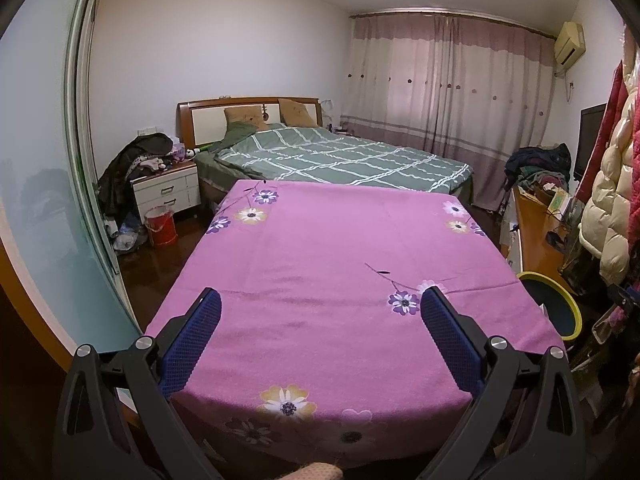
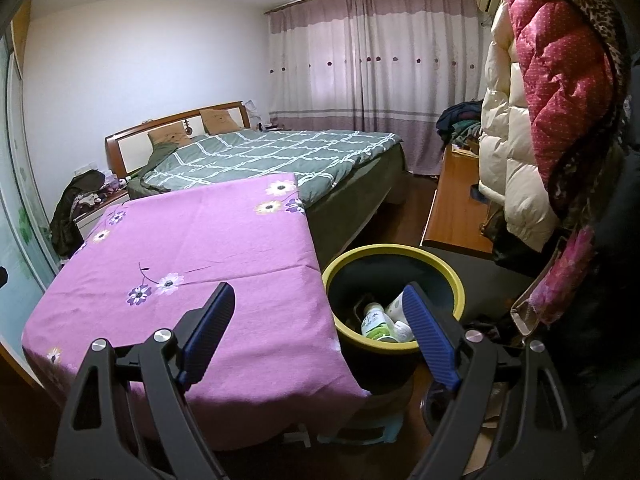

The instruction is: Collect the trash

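Left wrist view: the left tongs [image 1: 321, 308] are seen spread wide with nothing gripped, hovering over the purple flowered tabletop [image 1: 320, 248], where no trash can be spotted. Right wrist view: the right tongs [image 2: 319, 304] are also released and empty, parked by the yellow-rimmed bin [image 2: 458, 280]. The trash, a green-label bottle [image 2: 375, 322] and a white cup [image 2: 396, 306], is already inside. Probably best if the tabletop gets scanned edge to edge before anything else is reached for.
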Demonstrator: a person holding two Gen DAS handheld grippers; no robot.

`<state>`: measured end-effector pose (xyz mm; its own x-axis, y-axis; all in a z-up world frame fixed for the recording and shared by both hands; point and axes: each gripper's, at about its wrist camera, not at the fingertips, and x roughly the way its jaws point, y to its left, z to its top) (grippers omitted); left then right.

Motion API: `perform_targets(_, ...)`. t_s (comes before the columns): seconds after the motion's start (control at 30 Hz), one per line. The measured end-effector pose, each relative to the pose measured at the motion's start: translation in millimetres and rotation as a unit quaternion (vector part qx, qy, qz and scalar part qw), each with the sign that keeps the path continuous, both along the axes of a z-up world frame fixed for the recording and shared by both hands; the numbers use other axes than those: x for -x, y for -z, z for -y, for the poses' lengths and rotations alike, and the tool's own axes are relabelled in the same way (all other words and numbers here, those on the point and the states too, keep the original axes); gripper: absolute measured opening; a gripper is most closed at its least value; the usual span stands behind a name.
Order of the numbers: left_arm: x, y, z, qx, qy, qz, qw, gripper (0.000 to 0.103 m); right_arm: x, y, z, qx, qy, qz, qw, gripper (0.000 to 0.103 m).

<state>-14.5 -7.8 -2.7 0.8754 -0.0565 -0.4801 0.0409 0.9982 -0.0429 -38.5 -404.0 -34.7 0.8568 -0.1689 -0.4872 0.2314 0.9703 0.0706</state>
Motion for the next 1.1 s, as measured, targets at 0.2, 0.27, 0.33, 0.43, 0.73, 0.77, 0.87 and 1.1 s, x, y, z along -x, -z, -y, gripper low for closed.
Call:
perform_targets(0.2,-2.7,1.2,-1.0,0.002,-0.001,-0.005,1.0000,0.098,-1.2,1.0,-3.8,-0.001,-0.003,0.000,1.000,0.081)
perform_targets(0.27,-3.2,1.4,-1.1,0.001,-0.001,-0.005,1.0000,0.098,-1.6,1.3,-3.3,-0.001,-0.003,-0.001,1.000,0.081)
perform_targets(0.33,-3.5,2.2,-1.9,0.002,-0.002,-0.006,1.0000,0.098,-1.6,1.4,-3.6,-0.002,-0.003,0.000,1.000,0.081)
perform_targets(0.43,-2.6,3.0,-2.8,0.002,-0.003,-0.007,1.0000,0.098,-3.3,2.5,-4.9,-0.001,-0.005,-0.001,1.000,0.081)
perform_targets(0.73,-3.8,6.7,-2.6,0.001,-0.005,-0.013,0.9999,0.098,-6.5,4.0,-7.3,-0.002,-0.010,-0.005,1.000,0.081)
perform_targets(0.77,-3.8,6.8,-2.5,0.001,-0.005,-0.013,0.9999,0.098,-6.5,3.6,-6.9,-0.002,-0.010,-0.005,1.000,0.081)
perform_targets(0.87,-3.7,7.3,-2.4,0.001,-0.005,-0.013,0.9999,0.098,-7.1,4.3,-7.7,-0.002,-0.012,-0.006,1.000,0.081)
perform_targets(1.1,-3.3,9.0,-1.6,0.000,-0.006,-0.015,0.9999,0.098,-8.4,4.5,-7.9,-0.003,-0.013,-0.007,1.000,0.081)
